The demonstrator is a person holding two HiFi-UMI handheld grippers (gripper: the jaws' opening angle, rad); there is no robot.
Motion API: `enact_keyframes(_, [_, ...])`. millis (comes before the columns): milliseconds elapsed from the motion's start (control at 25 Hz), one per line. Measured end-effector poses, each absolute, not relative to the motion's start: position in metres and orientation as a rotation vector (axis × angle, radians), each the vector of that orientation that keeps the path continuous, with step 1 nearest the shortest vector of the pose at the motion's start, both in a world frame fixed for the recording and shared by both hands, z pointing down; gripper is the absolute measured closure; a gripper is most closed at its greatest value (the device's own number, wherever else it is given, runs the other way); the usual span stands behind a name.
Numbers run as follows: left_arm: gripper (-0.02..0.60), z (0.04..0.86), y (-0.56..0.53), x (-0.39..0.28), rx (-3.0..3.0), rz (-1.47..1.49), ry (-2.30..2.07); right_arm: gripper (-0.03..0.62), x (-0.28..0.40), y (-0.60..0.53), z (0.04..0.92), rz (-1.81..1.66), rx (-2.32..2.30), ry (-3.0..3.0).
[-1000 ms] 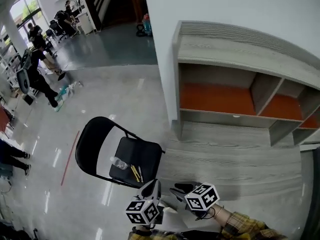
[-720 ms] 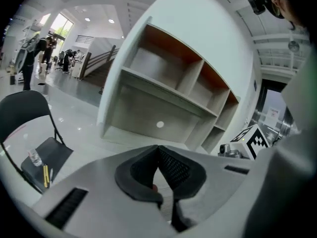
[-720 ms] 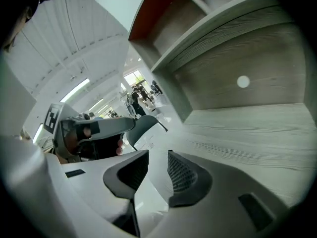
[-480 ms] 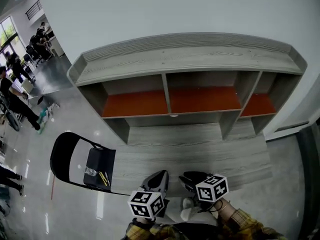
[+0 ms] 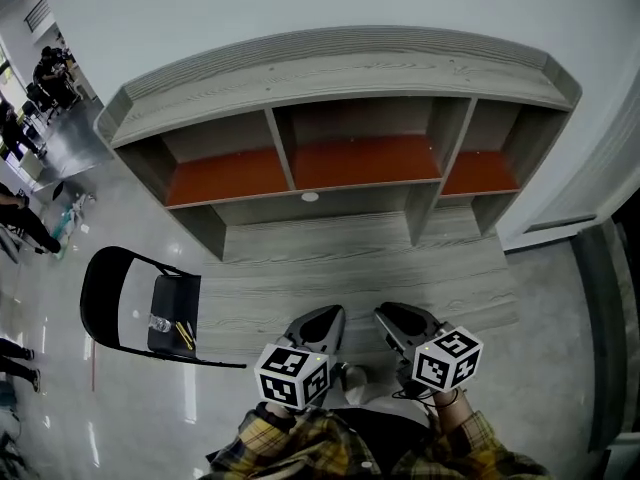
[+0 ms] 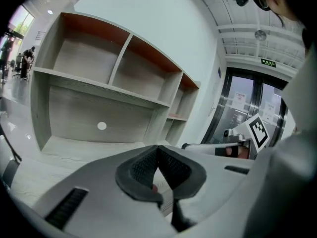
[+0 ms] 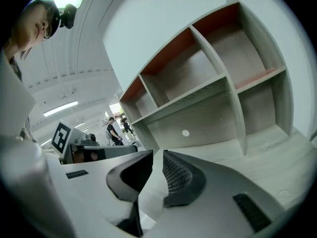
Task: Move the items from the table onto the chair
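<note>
- The bench (image 5: 360, 268) lies at 12 o'clock from the person. Its grey wood top is bare as far as the head view shows. The shelves (image 5: 365, 158) above it, orange inside, are bare too.
- The chair (image 5: 108, 298), black and folding, stands on the floor at 9 o'clock, just beside the bench's left end and well apart from both grippers.
- The task's things lie on its seat. A clear bottle (image 5: 160, 322) lies on its side toward the backrest. At the bottle's 4 o'clock are a few yellow sticks (image 5: 185, 334), pens or pencils, too small to tell.
- With nothing in sight on the bench, the move looks done or close to it.
- The left gripper (image 6: 158, 150) hangs at 6 o'clock by the bench's near edge. Its jaws are pressed together at the tips, with nothing gripped that I can make out.
- The right gripper (image 7: 157, 157) is just beside it, at its 3 o'clock. Its jaws stand a narrow slit apart and have just been closing, with nothing between them.
- The bottle looks light, thin-walled and smooth. It would probably roll where it lies and dent under a hard squeeze. The best hold is across the middle of the body, not the cap, with gentle pressure.
- The sticks look stiff, thin and very light, so they are apt to roll or slip out sideways. Pinch them across the middle with the jaws nearly closed.
- If anything on the seat needs shifting, the risk is nudging the bottle off an open edge.
</note>
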State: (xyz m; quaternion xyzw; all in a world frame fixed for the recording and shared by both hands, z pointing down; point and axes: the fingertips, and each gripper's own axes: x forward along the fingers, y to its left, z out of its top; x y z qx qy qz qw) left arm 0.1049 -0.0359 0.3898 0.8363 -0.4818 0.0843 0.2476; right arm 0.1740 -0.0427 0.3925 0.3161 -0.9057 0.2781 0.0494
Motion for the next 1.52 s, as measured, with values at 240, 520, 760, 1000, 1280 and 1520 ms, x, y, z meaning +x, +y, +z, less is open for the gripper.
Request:
enact_keyframes(240, [0.578, 0.385, -0.036, 0.111, 2.303, 0.239, -1.251, 0.569, 0.185, -0.037, 0.369, 0.760, 1.087, -2.775])
enact_keyframes(520, [0.578, 0.382, -0.039, 0.098, 2.285, 0.212, -1.291, 0.576, 0.184, -0.037, 0.369, 0.731, 1.074, -2.787])
enact_keyframes(760, [0.578, 0.382, -0.035, 0.083, 2.256, 0.207, -1.348, 0.577, 0.169, -0.038, 0.370, 0.719, 0.997, -2.805])
enact_keyframes(1000, [0.578, 0.379, -0.035, 0.074, 2.245, 0.200, -1.383, 0.577, 0.162, -0.039, 0.369, 0.712, 0.955, -2.817])
enact_keyframes(1280, [0.578, 0.379, -0.038, 0.071, 2.240, 0.196, -1.390, 0.577, 0.163, -0.041, 0.376, 0.711, 0.953, -2.791])
enact_keyframes(1520, [0.578, 0.378, -0.040, 0.067, 2.247, 0.201, -1.378, 0.577, 0.161, -0.042, 0.378, 0.710, 0.964, -2.780])
